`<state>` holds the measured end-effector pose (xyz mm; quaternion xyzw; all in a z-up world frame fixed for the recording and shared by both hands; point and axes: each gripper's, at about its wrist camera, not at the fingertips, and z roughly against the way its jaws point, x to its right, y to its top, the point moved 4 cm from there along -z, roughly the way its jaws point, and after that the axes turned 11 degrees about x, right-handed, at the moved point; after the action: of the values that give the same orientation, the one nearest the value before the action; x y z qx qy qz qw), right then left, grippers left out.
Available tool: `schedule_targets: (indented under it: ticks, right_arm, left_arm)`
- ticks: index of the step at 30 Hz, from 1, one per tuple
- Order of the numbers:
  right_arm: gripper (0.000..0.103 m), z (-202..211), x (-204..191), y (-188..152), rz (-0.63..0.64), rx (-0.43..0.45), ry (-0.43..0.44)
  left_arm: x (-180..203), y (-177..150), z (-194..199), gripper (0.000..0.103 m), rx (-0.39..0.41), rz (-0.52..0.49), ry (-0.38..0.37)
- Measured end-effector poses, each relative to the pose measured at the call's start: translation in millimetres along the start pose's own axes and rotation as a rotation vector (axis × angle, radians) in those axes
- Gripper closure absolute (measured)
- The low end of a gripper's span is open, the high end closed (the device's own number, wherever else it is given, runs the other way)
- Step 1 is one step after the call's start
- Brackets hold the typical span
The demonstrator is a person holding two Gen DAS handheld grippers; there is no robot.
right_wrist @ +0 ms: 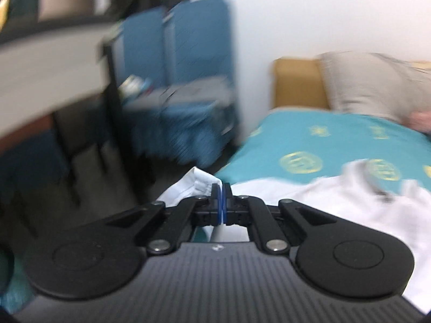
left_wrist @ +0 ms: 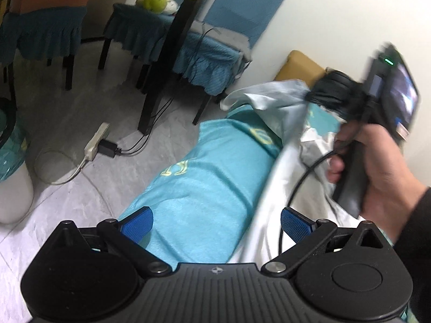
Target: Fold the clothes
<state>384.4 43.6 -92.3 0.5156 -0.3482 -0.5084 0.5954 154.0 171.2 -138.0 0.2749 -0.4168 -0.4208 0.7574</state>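
Right wrist view: right hand-held gripper (right_wrist: 221, 202) clamped on white garment (right_wrist: 336, 204) edge over the bed (right_wrist: 336, 140). Left hand-held gripper (left_wrist: 215, 223) spread apart, empty. Risk: slippery cloth may slide free if tugged.

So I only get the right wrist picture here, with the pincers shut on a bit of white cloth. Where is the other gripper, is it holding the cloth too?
Observer: No. The left gripper is open, with nothing between its blue pads; it hangs over the turquoise bedspread and the white garment.
Operator: And who is holding my gripper?
Observer: A hand in a dark sleeve grips the handle of the right gripper.
Operator: Anything on the floor I can't see?
Observer: Yes, a white power strip with a black plug in it lies beside the dark table leg.
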Motion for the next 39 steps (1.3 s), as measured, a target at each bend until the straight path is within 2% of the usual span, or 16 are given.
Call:
schedule_targets:
  ticks: [4, 9, 11, 17, 19, 20, 21, 22, 27, 31, 32, 33, 34, 35, 37, 39]
  right_arm:
    - [0.1, 35, 78, -6, -0.128, 0.022, -0.18]
    - [0.099, 65, 162, -54, -0.169, -0.109, -0.335]
    - [0.098, 75, 178, -66, -0.14, -0.152, -0.349]
    - [0.094, 97, 189, -57, -0.066, -0.132, -0.253]
    - [0.076, 92, 174, -52, -0.018, -0.111, -0.187]
    - [0.049, 88, 164, -49, 0.012, -0.098, -0.147]
    - [0.03, 83, 153, -46, 0.041, -0.084, -0.107]
    - [0.027, 78, 142, -43, 0.07, -0.072, -0.069]
    - [0.03, 24, 85, -39, 0.183, -0.098, 0.081]
    - [0.034, -17, 58, -48, 0.235, -0.154, 0.112]
    - [0.056, -24, 58, -50, 0.231, -0.17, 0.102]
    - [0.088, -28, 59, -51, 0.223, -0.182, 0.074]
    - [0.096, -33, 61, -52, 0.215, -0.195, 0.047]
    - [0.095, -34, 65, -50, 0.183, -0.183, 0.027]
    - [0.097, -27, 81, -38, 0.064, -0.1, -0.005]
    - [0.097, -24, 103, -28, -0.036, -0.031, -0.085]
  left_arm:
    - [12, -4, -2, 0.001, -0.007, -0.027, -0.012]
    - [30, -15, -8, 0.001, -0.018, -0.088, -0.027]
    - [36, -19, -10, 0.001, -0.026, -0.113, -0.035]
    - [50, -31, -14, 0.001, -0.043, -0.166, -0.048]
    - [52, -34, -14, 0.001, -0.045, -0.176, -0.048]
    - [53, -35, -14, 0.001, -0.045, -0.18, -0.048]
    - [54, -36, -15, 0.001, -0.046, -0.185, -0.045]
    - [54, -37, -14, 0.001, -0.048, -0.19, -0.042]
    - [52, -41, -18, 0.001, -0.062, -0.202, -0.026]
    - [50, -43, -21, 0.001, -0.076, -0.205, -0.029]
    - [50, -44, -22, 0.001, -0.08, -0.207, -0.03]
    - [50, -44, -22, 0.001, -0.082, -0.207, -0.03]
    - [50, -45, -22, 0.001, -0.083, -0.207, -0.031]
    - [49, -44, -21, 0.001, -0.079, -0.196, -0.03]
    - [45, -43, -16, 0.001, -0.06, -0.162, -0.037]
    - [42, -39, -10, 0.001, -0.03, -0.128, -0.055]
